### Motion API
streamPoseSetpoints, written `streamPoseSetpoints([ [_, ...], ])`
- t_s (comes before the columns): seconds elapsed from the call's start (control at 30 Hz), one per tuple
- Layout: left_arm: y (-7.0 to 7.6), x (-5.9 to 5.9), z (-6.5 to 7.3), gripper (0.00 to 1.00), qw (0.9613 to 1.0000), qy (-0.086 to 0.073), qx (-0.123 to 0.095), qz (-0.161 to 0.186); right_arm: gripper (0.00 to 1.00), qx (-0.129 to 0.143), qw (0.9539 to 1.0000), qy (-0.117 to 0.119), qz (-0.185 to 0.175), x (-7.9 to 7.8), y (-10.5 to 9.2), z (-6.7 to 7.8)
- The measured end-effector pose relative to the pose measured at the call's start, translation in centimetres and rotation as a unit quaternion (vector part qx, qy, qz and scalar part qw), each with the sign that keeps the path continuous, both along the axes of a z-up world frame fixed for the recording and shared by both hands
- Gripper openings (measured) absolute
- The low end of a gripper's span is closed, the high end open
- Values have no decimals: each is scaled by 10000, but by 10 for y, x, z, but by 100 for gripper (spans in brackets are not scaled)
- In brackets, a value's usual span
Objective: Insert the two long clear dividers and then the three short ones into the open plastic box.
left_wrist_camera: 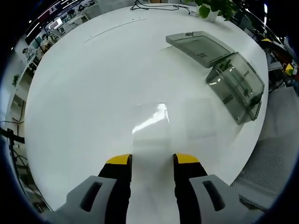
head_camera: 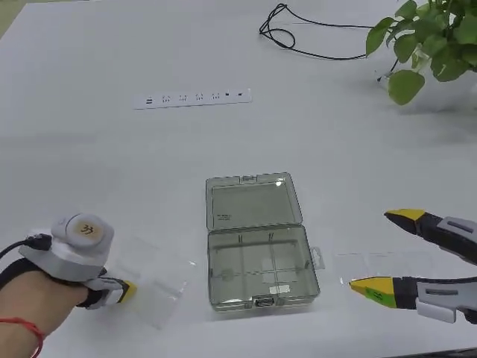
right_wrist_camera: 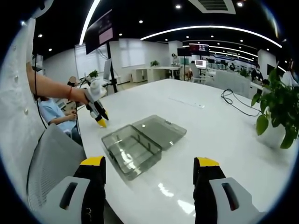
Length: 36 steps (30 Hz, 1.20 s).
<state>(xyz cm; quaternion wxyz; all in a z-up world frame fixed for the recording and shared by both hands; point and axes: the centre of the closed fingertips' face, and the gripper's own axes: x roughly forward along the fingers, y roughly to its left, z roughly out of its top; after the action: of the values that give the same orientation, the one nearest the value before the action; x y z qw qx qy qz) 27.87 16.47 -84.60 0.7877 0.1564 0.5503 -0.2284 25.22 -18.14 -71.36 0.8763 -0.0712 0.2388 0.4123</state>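
light: bright, overhead | glare: table (right_wrist_camera: 174, 196) sheen | edges: fisheye-warped

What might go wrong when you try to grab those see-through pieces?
1. The clear dividers lie flat on the white table and are hard to see, so the left gripper may push them away instead of gripping one.
2. Several sheets seem to overlap there, so two might lift together.
3. The right gripper hangs open beside the plastic box; a bump might shift it.
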Motion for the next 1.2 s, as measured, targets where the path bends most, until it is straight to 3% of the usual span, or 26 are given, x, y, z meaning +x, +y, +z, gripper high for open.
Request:
streamPoseSetpoints([
  [0.43, 2, 0, 0, 32, 9997, 213, 53, -81, 77, -16, 10000, 52, -2, -3, -1, -4],
  [0.53, 2, 1, 1, 31, 9994, 309, -156, 87, 77, -34, 10000, 57, 20, -3, 0, -4],
  [0.7, 1, 2, 1, 31, 9990, 308, -281, 189, 77, -53, 9999, 77, 52, -3, 1, -5],
  [0.9, -7, -1, 5, 30, 9961, 293, -703, 446, 76, -101, 9998, 112, 134, -4, 5, -6],
  [1.03, -14, -3, 10, 30, 9907, 233, -1115, 742, 76, -75, 9997, 140, 186, -4, 9, -3],
  [1.2, -21, -6, 22, 30, 9851, 102, -1463, 893, 76, 27, 9996, 164, 246, -2, 19, 4],
])
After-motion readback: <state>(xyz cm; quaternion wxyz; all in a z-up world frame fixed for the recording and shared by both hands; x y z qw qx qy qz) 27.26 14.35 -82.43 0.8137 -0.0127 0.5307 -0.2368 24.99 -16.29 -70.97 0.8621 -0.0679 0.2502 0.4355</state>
